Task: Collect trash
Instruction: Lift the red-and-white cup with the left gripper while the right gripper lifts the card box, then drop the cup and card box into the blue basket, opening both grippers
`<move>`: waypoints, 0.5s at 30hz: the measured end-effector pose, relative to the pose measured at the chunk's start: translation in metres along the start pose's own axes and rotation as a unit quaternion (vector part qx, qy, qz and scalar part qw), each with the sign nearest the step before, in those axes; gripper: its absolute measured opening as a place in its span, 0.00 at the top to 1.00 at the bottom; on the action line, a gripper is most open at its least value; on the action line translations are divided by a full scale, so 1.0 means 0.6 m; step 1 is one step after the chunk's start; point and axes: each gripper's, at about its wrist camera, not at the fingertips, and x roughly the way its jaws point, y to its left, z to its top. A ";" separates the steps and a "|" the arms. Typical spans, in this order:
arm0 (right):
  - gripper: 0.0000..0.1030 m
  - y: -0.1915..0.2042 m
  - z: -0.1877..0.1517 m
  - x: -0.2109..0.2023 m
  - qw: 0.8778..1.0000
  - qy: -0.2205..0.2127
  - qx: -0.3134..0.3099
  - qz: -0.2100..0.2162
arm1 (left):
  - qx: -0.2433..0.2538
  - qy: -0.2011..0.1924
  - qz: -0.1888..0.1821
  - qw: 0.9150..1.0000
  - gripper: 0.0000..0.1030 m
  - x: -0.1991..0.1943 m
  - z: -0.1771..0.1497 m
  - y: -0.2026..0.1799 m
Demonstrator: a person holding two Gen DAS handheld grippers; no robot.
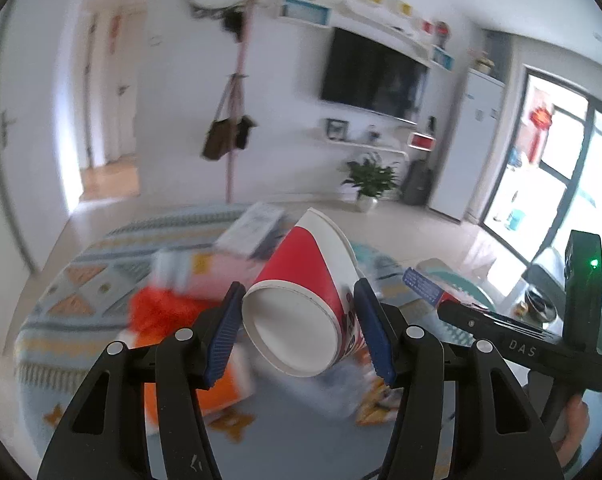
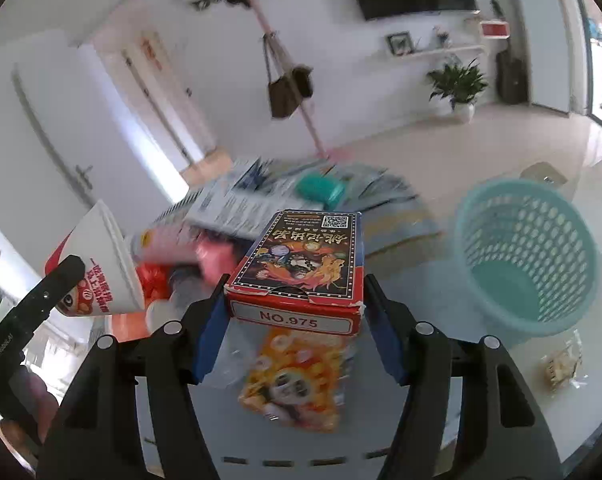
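My left gripper [image 1: 299, 326] is shut on a red and white paper cup [image 1: 305, 292], held by its base, mouth pointing away, lifted above the table. The cup also shows in the right wrist view [image 2: 97, 264] at the left. My right gripper [image 2: 295, 312] is shut on a red and dark printed box [image 2: 305, 264] marked NO.975, held above the table. The box's end shows in the left wrist view [image 1: 423, 286] ahead of the right gripper's body. A teal mesh waste basket [image 2: 525, 256] stands on the table to the right of the box.
An orange snack packet [image 2: 297, 380] lies under the box. An orange bag [image 1: 169, 312], a pink pack [image 2: 173, 248], leaflets [image 2: 253, 196] and a small wrapper [image 2: 561, 364] lie on the glass table [image 2: 441, 400]. A patterned rug [image 1: 101, 272] lies beyond.
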 end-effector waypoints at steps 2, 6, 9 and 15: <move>0.41 -0.038 0.016 -0.007 1.000 -0.012 0.008 -0.023 | 0.014 0.004 -0.012 1.000 0.47 0.021 0.014 -0.033; 0.41 -0.119 0.034 -0.019 0.996 -0.032 0.031 -0.077 | 0.028 0.026 -0.058 0.998 0.47 0.086 0.043 -0.114; 0.41 -0.188 0.043 -0.018 0.991 -0.035 0.058 -0.112 | 0.037 0.043 -0.091 0.994 0.47 0.139 0.056 -0.176; 0.41 -0.279 0.033 0.024 0.983 -0.006 0.092 -0.157 | 0.045 0.112 -0.134 0.984 0.47 0.261 0.032 -0.257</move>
